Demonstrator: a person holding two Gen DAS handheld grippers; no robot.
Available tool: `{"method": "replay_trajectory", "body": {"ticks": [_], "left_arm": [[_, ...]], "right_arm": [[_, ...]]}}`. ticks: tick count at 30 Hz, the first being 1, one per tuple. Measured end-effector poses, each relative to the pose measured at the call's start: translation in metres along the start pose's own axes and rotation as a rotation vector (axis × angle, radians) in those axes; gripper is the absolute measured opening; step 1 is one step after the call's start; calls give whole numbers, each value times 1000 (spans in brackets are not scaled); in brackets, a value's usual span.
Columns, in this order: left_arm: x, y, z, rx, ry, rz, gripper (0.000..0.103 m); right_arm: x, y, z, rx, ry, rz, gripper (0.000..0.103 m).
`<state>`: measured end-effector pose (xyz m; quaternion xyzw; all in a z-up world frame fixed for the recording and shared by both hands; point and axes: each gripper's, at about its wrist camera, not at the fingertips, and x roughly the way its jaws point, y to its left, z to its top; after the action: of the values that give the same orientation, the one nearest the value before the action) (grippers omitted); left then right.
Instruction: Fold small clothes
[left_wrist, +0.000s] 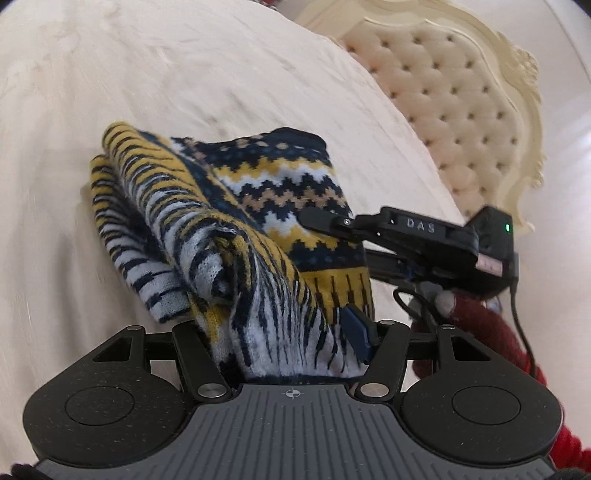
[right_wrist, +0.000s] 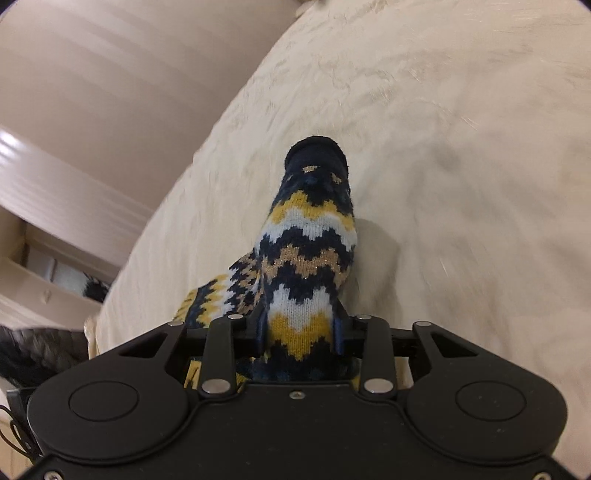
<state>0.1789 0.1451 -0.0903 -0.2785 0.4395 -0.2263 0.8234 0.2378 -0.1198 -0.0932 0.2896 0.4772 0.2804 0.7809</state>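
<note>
left tongs' pads (left_wrist: 356, 328) half-buried in knit (left_wrist: 258, 236)

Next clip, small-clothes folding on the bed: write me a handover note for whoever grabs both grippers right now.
Left gripper: shut on a bunched edge of the navy, yellow and white patterned knit garment.
Right gripper: shut on another part of the same knit, which stands up in a ridge ahead of it.
Garment: partly lifted, the rest draped on the cream bedspread near the tufted headboard.
Done: both edges gripped, cloth doubled over itself.
Left: probably lay the fold flat, release, then smooth or fold again.
</note>
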Motion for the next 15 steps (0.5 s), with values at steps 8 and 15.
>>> {"method": "replay_trajectory", "body": {"ticks": [8,15], "left_arm": [[1,12,-55,-30,-5,201,59],[7,24,-68,-19,-70,305,62]], "right_arm": [[-32,-20,-54,-54,-37,-198,52],[-53,-19,-59,-146,-125,-268,62]]}}
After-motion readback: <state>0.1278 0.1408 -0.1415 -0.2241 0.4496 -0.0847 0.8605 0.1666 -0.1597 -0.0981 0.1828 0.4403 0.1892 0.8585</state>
